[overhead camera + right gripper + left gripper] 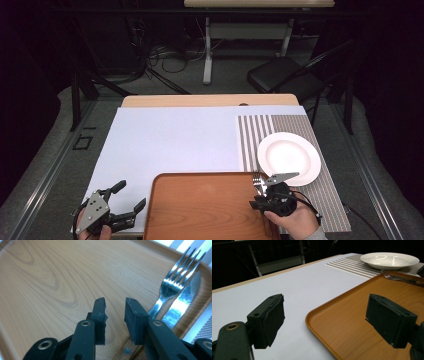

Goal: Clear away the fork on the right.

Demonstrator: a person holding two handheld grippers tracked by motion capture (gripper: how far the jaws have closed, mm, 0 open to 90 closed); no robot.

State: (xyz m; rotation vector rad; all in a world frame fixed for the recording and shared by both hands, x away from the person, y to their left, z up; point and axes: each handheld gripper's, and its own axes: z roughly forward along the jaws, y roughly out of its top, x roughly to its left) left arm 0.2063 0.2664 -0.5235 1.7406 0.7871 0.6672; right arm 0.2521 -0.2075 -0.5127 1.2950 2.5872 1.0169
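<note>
High view, tray: a wooden tray (200,210) lies at the near edge of the bench (170,145), between my two hands.
High view, right tongs: my right tongs (256,199) hang over the tray's right rim, above the fork (257,182), whose tines point away from me toward the plate (289,158).
High view, plate: it sits on a striped mat (300,130) just beyond the tray's right corner, I judge as the spot the cutlery is meant for.
High view, left tongs: my left tongs (131,196) are spread wide at the tray's left edge, pinching nothing.
Left gripper view, jaws: the two black pads stand far apart, one over the white sheet (287,290), one over the tray (352,322); likely parked clear or ready to steady the tray.
Right gripper view, jaws: slightly parted with only bare tray wood between them, gripping nothing.
Right gripper view, cutlery: the fork (172,285) and a knife (181,306) lie side by side against the rim, just right of the tongs, partly under the right jaw.
</note>
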